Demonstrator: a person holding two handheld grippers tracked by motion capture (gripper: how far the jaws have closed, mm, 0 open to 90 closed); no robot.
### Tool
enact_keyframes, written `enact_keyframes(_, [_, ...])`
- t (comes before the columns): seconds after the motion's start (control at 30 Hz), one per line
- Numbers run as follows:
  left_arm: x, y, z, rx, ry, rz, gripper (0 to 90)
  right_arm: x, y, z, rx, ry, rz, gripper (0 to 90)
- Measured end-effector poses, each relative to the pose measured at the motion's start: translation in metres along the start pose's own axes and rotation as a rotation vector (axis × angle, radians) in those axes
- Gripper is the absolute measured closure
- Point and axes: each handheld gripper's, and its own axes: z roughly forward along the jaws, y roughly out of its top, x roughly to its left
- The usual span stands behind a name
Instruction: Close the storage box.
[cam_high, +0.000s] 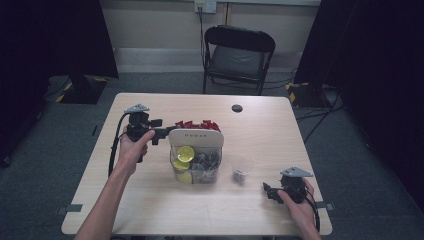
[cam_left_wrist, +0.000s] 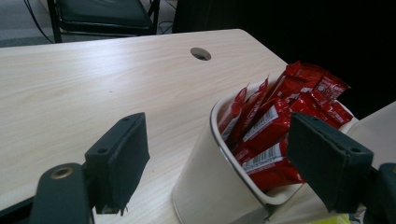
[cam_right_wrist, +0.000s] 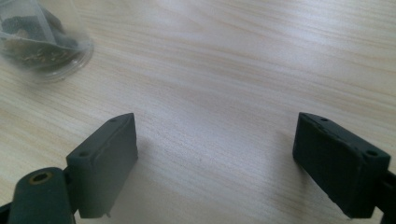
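we hold the left tool (cam_left_wrist: 219, 163) at the white oval container (cam_left_wrist: 205, 186) of red sachets (cam_left_wrist: 280, 126).
its jaws gape around the rim, gripping nothing; our right tool (cam_right_wrist: 215, 163) rests wide open, empty, on the pale wooden worktop (cam_right_wrist: 233, 70).

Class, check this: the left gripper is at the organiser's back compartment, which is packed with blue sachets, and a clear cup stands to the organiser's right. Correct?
Not quite. The sachets are red, not blue, as the left gripper view shows. The rest holds: the left gripper is at the organiser's back compartment, and the clear cup stands to its right.

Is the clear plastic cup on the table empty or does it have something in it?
Not empty. The clear cup stands upright with a dark tea bag at its bottom, seen through its wall in the right gripper view.
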Motion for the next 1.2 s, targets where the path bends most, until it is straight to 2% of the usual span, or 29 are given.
enact_keyframes(0.17, [-0.0023, 0.0009, 0.0002, 0.002, -0.006, 0.004, 20.8, 0.0009, -0.0015, 0.0005, -0.016, -0.008, 0.006, 13.1])
enact_keyframes(1.2, [-0.0097, -0.0053, -0.0063, 0.016, -0.017, 0.019, 19.7, 0.0013, -0.0014, 0.0005, -0.016, -0.010, 0.009, 13.0])
